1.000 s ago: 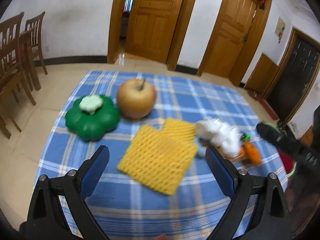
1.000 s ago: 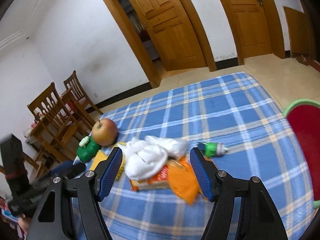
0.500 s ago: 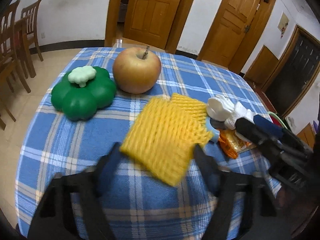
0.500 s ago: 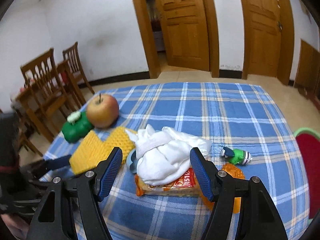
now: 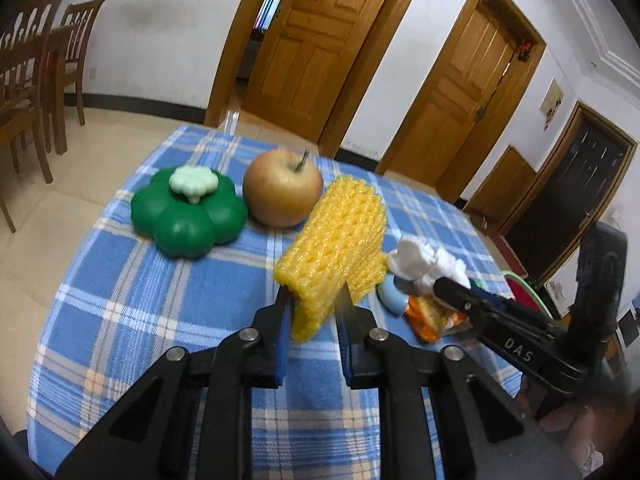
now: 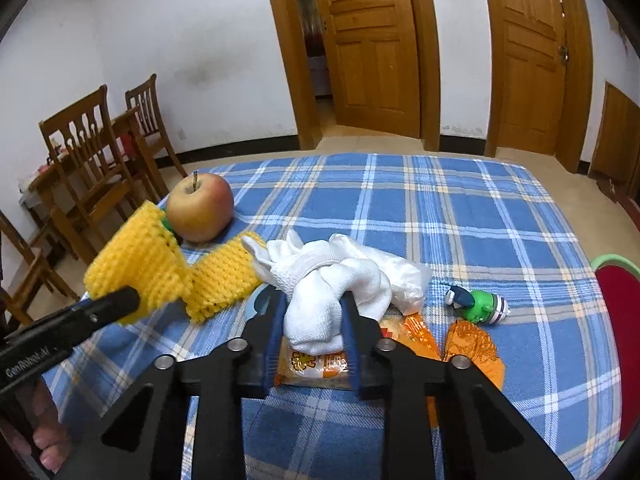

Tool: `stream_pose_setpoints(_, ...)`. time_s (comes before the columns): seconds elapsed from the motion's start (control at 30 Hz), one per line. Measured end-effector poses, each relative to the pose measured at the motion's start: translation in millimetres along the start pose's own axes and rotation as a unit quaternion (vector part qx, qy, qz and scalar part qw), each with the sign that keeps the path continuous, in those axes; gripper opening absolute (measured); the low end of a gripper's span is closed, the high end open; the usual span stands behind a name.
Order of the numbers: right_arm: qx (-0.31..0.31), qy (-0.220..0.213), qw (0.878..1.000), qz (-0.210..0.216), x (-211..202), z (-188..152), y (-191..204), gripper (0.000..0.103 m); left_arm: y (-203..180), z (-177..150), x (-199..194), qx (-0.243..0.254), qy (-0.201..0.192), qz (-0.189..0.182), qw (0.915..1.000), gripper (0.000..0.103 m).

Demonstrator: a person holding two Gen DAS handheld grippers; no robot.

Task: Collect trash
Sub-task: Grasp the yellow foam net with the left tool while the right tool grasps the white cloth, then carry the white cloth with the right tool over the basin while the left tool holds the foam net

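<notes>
My left gripper (image 5: pixel 314 300) is shut on the yellow foam fruit net (image 5: pixel 336 240), whose near edge is lifted off the blue plaid tablecloth (image 5: pixel 120 320). The net also shows at the left of the right wrist view (image 6: pixel 160 272), pinched by the left gripper's fingers (image 6: pixel 116 302). My right gripper (image 6: pixel 314 312) is shut on a crumpled white tissue wad (image 6: pixel 332 280), which lies over an orange snack wrapper (image 6: pixel 416 344). In the left wrist view the tissue (image 5: pixel 424 262) and wrapper (image 5: pixel 432 316) sit right of the net, with the right gripper (image 5: pixel 452 288) on them.
A reddish apple (image 5: pixel 282 188) and a green flower-shaped toy (image 5: pixel 188 212) stand behind the net. A small green and blue toy (image 6: pixel 480 306) lies right of the tissue. A red bin with a green rim (image 6: pixel 620 320) sits off the table's right edge. Wooden chairs (image 6: pixel 92 160) stand at the left.
Both grippers have closed: the left on the foam net, folding and lifting its near edge, the right on the tissue wad. Both moved forward and down to the table.
</notes>
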State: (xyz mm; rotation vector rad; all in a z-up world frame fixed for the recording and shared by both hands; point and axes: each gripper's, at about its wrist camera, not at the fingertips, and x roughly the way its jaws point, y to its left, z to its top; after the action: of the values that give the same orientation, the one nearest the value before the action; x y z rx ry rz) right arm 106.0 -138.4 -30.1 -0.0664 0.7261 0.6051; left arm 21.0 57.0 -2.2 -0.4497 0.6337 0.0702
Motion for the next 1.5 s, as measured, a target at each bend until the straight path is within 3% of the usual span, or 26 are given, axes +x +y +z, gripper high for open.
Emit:
stream_pose_setpoints(0.83, 0.013, -0.063, 0.996, 0.066, -37.2, 2.6, -8.2, 0.025, -19.2, -2.7, -6.6, 0.029, -0.003, 0.001, 0.9996, 0.019)
stream_pose_setpoints(1.5, 0.067, -0.105, 0.992, 0.029, -85.4, 1.9, -73.9, 0.025, -103.7, 0.2, -6.3, 0.091, 0.002, -0.036, 0.9952, 0.019)
